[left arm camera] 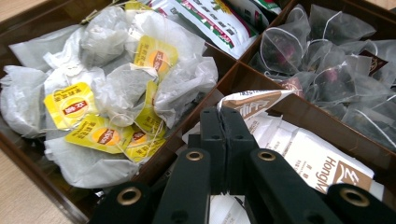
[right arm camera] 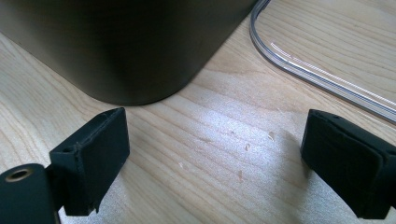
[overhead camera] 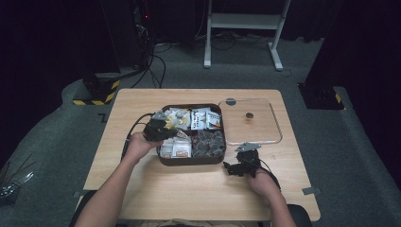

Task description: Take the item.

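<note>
A dark brown compartment box [overhead camera: 191,162] sits mid-table. My left gripper [overhead camera: 176,134] reaches over its left side. In the left gripper view its jaws [left arm camera: 227,114] are pressed together on the raised end of a brown-and-white sachet [left arm camera: 261,99] in the near compartment. Yellow-tagged tea bags [left arm camera: 116,93] fill the compartment to the left, and mesh pyramid tea bags [left arm camera: 327,70] the one to the right. My right gripper [overhead camera: 236,161] rests on the table by the box's front right corner. Its jaws [right arm camera: 215,172] stand wide open with bare wood between them, facing the box's corner [right arm camera: 121,46].
A clear lid [overhead camera: 276,127] with a dark knob [overhead camera: 249,115] lies flat to the right of the box; its rim [right arm camera: 317,74] runs just beyond my right jaws. Red-and-green printed packets [left arm camera: 219,23] fill a far compartment. A white desk frame [overhead camera: 243,21] stands beyond the table.
</note>
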